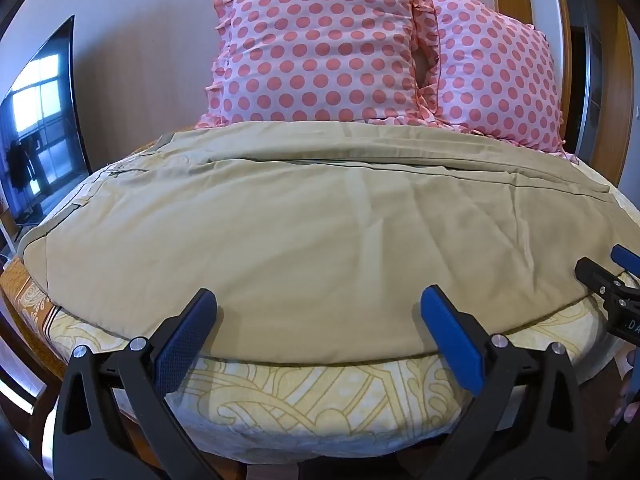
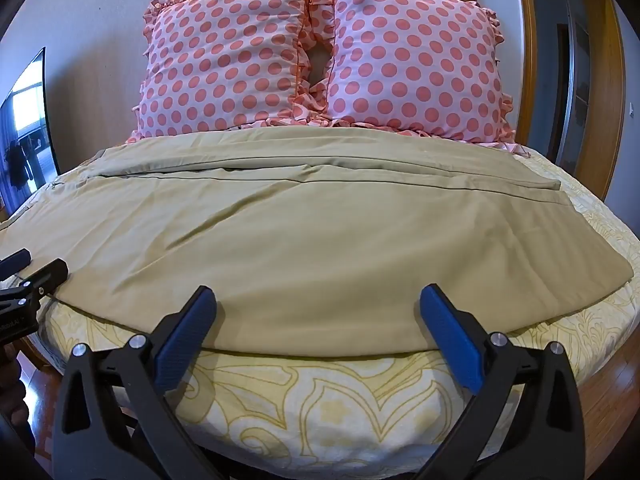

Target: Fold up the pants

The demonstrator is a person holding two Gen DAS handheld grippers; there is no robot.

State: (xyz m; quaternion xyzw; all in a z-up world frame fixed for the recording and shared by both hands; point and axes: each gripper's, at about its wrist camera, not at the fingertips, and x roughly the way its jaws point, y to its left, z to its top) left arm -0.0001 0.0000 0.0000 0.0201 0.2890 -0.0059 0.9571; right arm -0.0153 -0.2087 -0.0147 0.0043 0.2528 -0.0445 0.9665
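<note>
Khaki pants [image 1: 304, 240] lie spread flat across the bed, legs side by side, running left to right; they also show in the right wrist view [image 2: 280, 248]. My left gripper [image 1: 318, 300] is open and empty, its blue pads just above the pants' near edge. My right gripper [image 2: 318, 300] is open and empty over the same near edge, further right. Each gripper shows in the other's view: the right one at the right edge [image 1: 612, 268], the left one at the left edge [image 2: 28, 268].
The bed has a yellow patterned sheet [image 1: 320, 396], also in the right wrist view [image 2: 320, 400]. Two pink polka-dot pillows [image 1: 320, 48] [image 2: 412, 60] lean on the wall behind the pants. A TV [image 1: 40, 120] stands left. A wooden door frame [image 2: 600, 80] is right.
</note>
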